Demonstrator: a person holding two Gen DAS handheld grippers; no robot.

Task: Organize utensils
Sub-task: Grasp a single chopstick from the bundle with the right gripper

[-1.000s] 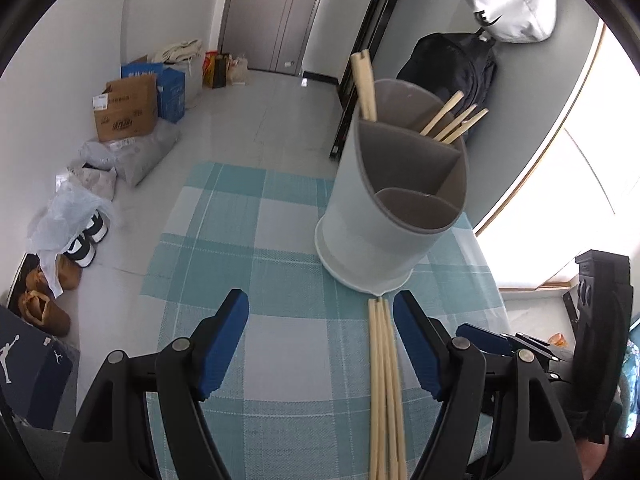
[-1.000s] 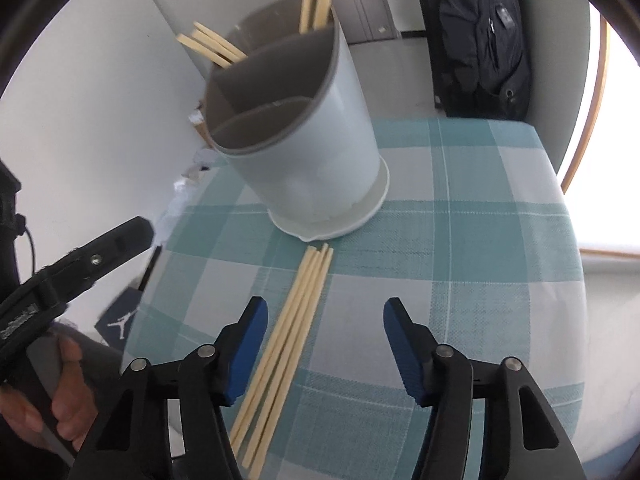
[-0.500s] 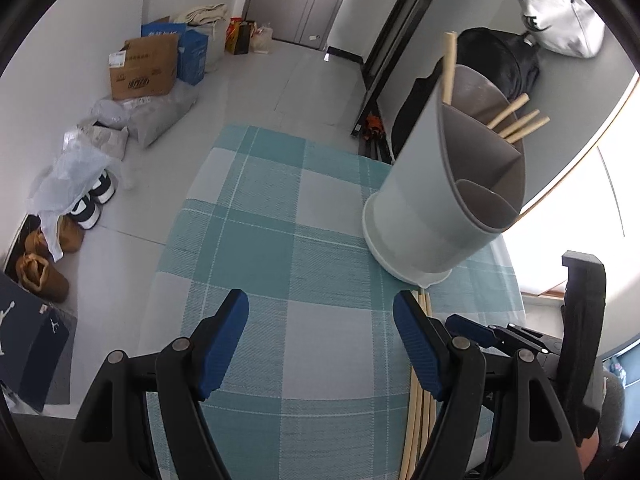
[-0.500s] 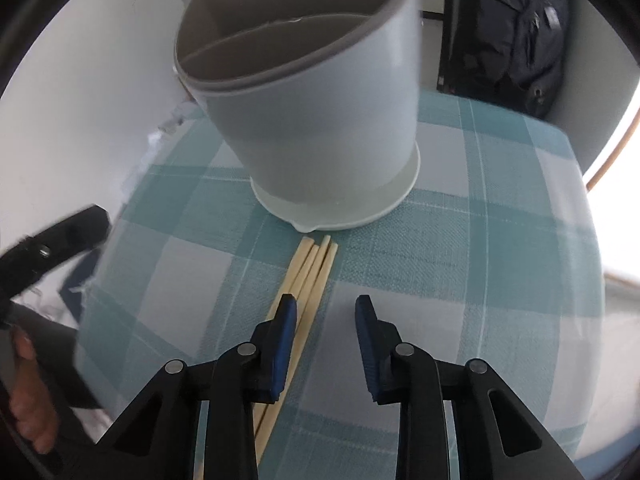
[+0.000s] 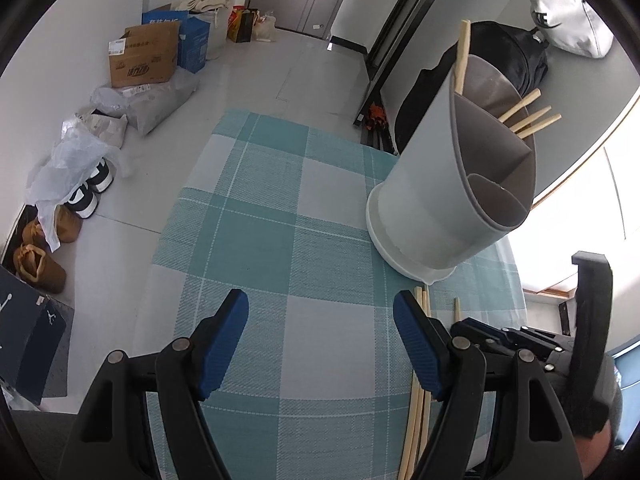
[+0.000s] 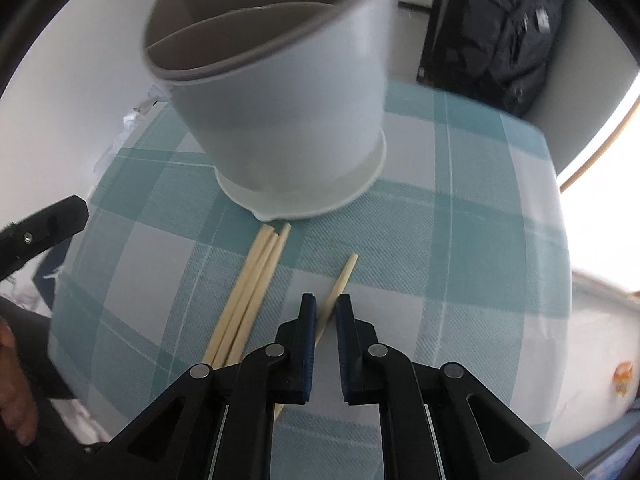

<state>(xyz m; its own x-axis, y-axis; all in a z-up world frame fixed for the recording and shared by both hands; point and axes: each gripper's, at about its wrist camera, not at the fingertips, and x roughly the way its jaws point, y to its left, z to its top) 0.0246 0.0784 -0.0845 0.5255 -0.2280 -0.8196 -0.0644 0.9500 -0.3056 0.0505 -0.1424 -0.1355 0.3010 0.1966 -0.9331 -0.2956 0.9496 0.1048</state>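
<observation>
Teal-and-white checked cloth (image 5: 256,240) covers the table, and on it stands a pale grey utensil holder (image 6: 280,92) with a darker grey lining, divided into compartments. In the left wrist view several wooden chopsticks poke out of its far compartments: one upright stick (image 5: 463,56) at the back left and three angled ends (image 5: 528,118) at the back right, while the nearest compartment looks empty from here.

Just in front of the holder's base lies a bundle of loose chopsticks (image 6: 256,280), side by side, their tips almost at the base rim. One single chopstick (image 6: 340,284) lies apart from them, a little to the right, slanted the same way.

The right gripper (image 6: 323,316) points steeply down over that single stick; its blue-padded jaws are closing, drawn narrow, with the stick running between them — whether the pads already press on it I cannot tell for certain, as a thin gap shows on either side.

The left gripper (image 5: 320,340) hangs over bare cloth with its jaws standing wide and nothing between them; the bundle lies just beside its right finger (image 5: 416,344).

Beyond the table — cardboard boxes (image 5: 144,56), bags and shoes (image 5: 86,188) along the floor, and a black backpack (image 6: 512,32) against the wall.
</observation>
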